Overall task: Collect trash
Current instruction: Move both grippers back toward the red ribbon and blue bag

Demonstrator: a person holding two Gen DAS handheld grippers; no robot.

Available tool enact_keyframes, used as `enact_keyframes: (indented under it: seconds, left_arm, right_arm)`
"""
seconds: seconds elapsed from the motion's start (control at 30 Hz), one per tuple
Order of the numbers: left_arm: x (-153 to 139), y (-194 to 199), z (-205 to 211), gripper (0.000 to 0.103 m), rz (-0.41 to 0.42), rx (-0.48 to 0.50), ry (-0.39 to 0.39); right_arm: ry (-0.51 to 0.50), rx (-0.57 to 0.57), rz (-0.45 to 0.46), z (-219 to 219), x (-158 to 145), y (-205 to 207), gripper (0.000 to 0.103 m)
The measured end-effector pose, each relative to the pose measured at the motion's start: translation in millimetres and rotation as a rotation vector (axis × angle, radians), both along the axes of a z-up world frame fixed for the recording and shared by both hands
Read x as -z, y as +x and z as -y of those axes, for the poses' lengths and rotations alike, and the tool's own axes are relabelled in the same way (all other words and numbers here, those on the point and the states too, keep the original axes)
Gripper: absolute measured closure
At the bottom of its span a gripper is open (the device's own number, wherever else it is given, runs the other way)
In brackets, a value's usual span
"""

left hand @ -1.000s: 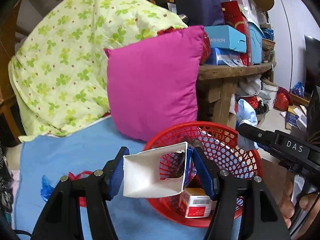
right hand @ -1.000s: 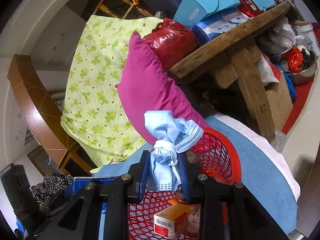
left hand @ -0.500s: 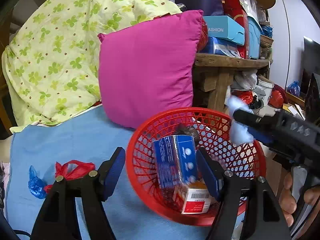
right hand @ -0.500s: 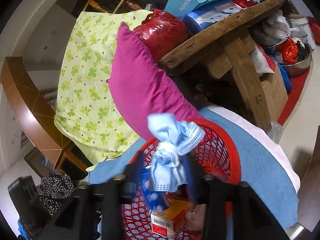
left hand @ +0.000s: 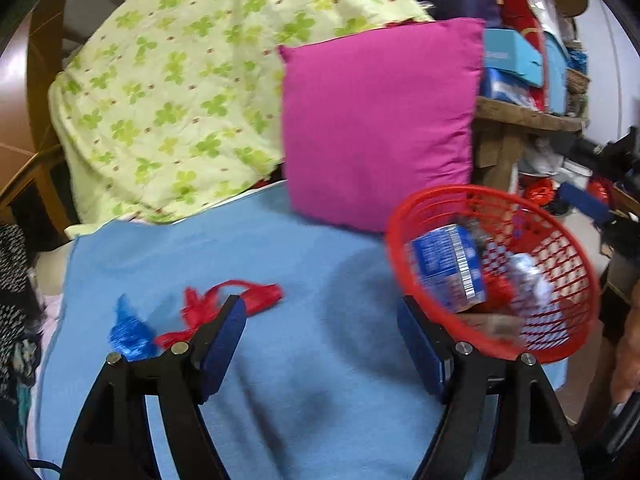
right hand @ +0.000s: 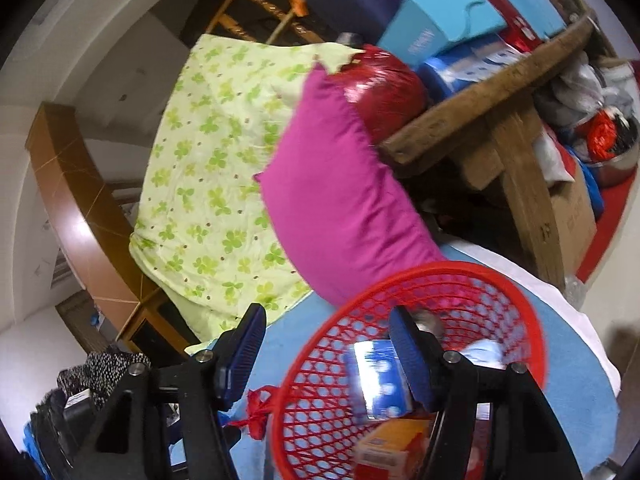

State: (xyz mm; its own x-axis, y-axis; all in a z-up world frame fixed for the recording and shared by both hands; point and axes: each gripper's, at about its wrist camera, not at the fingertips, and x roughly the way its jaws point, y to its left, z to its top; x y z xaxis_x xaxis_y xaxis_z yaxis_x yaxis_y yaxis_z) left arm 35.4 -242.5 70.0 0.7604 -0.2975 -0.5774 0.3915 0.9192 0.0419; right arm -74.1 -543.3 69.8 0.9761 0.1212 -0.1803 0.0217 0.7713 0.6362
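A red mesh basket (left hand: 560, 344) stands on the blue blanket (left hand: 280, 272) at the right; it also shows in the right wrist view (right hand: 320, 364). In it lie a blue carton (left hand: 444, 268), a crumpled blue face mask (left hand: 528, 284) and an orange box (right hand: 396, 444). My left gripper (left hand: 320, 340) is open and empty, left of the basket. My right gripper (right hand: 326, 350) is open and empty over the basket's near rim. A red plastic bag (left hand: 236, 300) and a blue plastic scrap (left hand: 128, 334) lie on the blanket by my left finger.
A magenta pillow (left hand: 380, 120) leans behind the basket against a green floral quilt (left hand: 192, 92). A wooden bench (right hand: 500, 92) stacked with boxes stands at the right. The blanket's edge runs just right of the basket.
Both grippers opened. The blue carton and the face mask dropped into the basket. My left gripper swung left; my right gripper drew back, now empty.
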Motion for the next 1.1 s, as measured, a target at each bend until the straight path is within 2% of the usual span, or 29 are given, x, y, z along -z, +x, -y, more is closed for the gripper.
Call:
enact_keyframes:
  seconds: [0.3,0.57,0.83,1.1]
  left_arm:
    - [6.4,2.7,-57.4,0.023,0.029,-0.11,0.039]
    - [7.0,6.2,-103.2,0.021,0.043,-0.18,0.035]
    - [15.5,9.3,-141.4,0.021,0.037,-0.237,0.03]
    - [45.3,22.5,-189.5,0.021,-0.013,-0.311,0.033]
  right_arm:
    - [-0.115,-0.09,0.056,-73.8,-18.1,19.1,0.035]
    - [-0.194,-0.204,0.027,-152.0,-16.3,49.1,0.035]
    - [-0.225,-0.259,-0.003,-188.9,-8.2,64.3,0.035]
    - [-0.239,-0.298,-0.078,-216.4,5.2,84.7,0.035]
